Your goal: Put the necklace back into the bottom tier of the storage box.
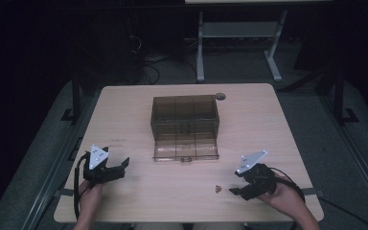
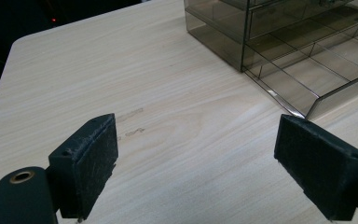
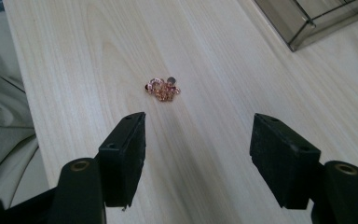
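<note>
Little tangle of gold chain jewelry (image 3: 162, 88) sits on the wooden surface (image 1: 139, 191) near the front edge, just ahead of the right tool (image 3: 198, 147), whose jaws are spread with nothing between them. Left tool (image 2: 196, 163) is wide apart too, off at the left. The smoky clear compartment box (image 1: 185, 125) sits mid-surface, front drawer out.

One table (image 1: 139, 124), one smoked compartment box (image 1: 185, 117), one small gold trinket (image 3: 162, 88), two claws.
</note>
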{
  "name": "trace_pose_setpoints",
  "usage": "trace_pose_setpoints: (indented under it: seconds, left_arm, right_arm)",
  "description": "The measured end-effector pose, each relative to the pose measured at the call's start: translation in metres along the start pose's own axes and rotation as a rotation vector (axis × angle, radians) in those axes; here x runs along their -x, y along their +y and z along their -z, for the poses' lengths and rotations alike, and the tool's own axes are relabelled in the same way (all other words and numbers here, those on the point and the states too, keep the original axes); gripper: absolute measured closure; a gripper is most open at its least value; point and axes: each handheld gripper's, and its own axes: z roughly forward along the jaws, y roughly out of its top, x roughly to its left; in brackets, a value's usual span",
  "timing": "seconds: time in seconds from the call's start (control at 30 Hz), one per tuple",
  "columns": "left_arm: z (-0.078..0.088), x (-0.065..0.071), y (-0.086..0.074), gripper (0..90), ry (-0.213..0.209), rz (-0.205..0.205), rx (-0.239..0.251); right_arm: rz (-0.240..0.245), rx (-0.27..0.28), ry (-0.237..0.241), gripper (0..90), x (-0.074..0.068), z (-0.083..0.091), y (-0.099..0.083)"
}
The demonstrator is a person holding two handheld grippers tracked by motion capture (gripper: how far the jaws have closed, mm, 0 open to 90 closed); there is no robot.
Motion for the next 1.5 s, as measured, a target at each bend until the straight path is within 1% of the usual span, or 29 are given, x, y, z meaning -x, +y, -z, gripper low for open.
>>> trace_pose_setpoints:
  seconds: [0.27, 0.4, 0.43, 0.47, 0.53, 0.57, 0.7, 0.77, 0.87, 0.93, 1.0, 1.1, 1.23, 1.27, 1.3, 1.33, 1.37, 1.43, 1.5]
  left_arm:
    - [0.001, -0.001, 0.000, 12.9, 0.000, 0.001, 0.001]
    - [0.000, 0.000, 0.000, 12.9, 0.001, 0.001, 0.005]
    - [0.000, 0.000, 0.000, 12.9, -0.001, 0.001, 0.004]
    - [0.000, 0.000, 0.000, 12.9, -0.003, 0.000, -0.001]
    - [0.000, 0.000, 0.000, 12.9, -0.003, 0.001, 0.001]
    - [0.000, 0.000, 0.000, 12.9, -0.003, 0.001, 0.002]
    - [0.000, 0.000, 0.000, 12.9, -0.004, 0.001, 0.001]
    - [0.000, 0.000, 0.000, 12.9, -0.003, 0.001, 0.002]
    - [0.000, 0.000, 0.000, 12.9, -0.004, 0.001, -0.001]
    - [0.000, 0.000, 0.000, 12.9, -0.006, 0.001, -0.001]
    - [0.000, 0.000, 0.000, 12.9, -0.006, 0.002, 0.000]
    - [0.000, 0.000, 0.000, 12.9, -0.004, 0.001, 0.002]
    - [0.000, 0.000, 0.000, 12.9, -0.004, 0.000, 0.002]
    - [0.000, 0.000, 0.000, 12.9, -0.004, 0.000, 0.002]
    - [0.000, 0.000, 0.000, 12.9, -0.004, -0.001, 0.003]
    - [0.000, 0.000, 0.000, 12.9, -0.005, 0.000, 0.003]
    - [0.000, -0.001, 0.000, 12.9, -0.005, 0.002, 0.002]
    - [0.001, -0.001, 0.000, 12.9, -0.005, 0.003, -0.001]
    - [0.001, -0.001, 0.000, 12.9, -0.002, 0.005, 0.001]
  right_arm:
    - [0.045, -0.014, 0.014, 41.1, -0.003, -0.006, 0.013]
    - [0.055, -0.023, 0.019, 42.3, -0.004, -0.010, 0.017]
    - [0.058, -0.029, 0.027, 43.3, -0.005, -0.012, 0.019]
    - [0.069, -0.034, 0.024, 43.9, -0.005, -0.014, 0.020]
    - [0.067, -0.040, 0.029, 44.8, -0.005, -0.014, 0.021]
    - [0.075, -0.044, 0.032, 45.8, -0.005, -0.015, 0.022]
    - [0.081, -0.061, 0.043, 48.2, -0.007, -0.020, 0.026]
    - [0.090, -0.070, 0.038, 49.3, -0.006, -0.022, 0.027]
    - [0.097, -0.100, 0.041, 52.0, -0.008, -0.028, 0.030]
    - [0.112, -0.110, 0.041, 53.1, -0.009, -0.031, 0.032]
    - [0.112, -0.118, 0.046, 55.8, -0.010, -0.033, 0.035]
    - [0.124, -0.132, 0.052, 57.4, -0.011, -0.036, 0.039]
    - [0.124, -0.154, 0.068, 58.9, -0.012, -0.041, 0.042]
    - [0.124, -0.154, 0.068, 58.9, -0.012, -0.041, 0.042]
    - [0.127, -0.173, 0.064, 59.9, -0.013, -0.044, 0.044]
    - [0.127, -0.173, 0.064, 59.9, -0.013, -0.044, 0.044]
    - [0.129, -0.175, 0.072, 61.1, -0.013, -0.045, 0.045]
    - [0.127, -0.181, 0.073, 62.5, -0.013, -0.047, 0.046]
    - [0.127, -0.192, 0.075, 66.2, -0.013, -0.049, 0.047]
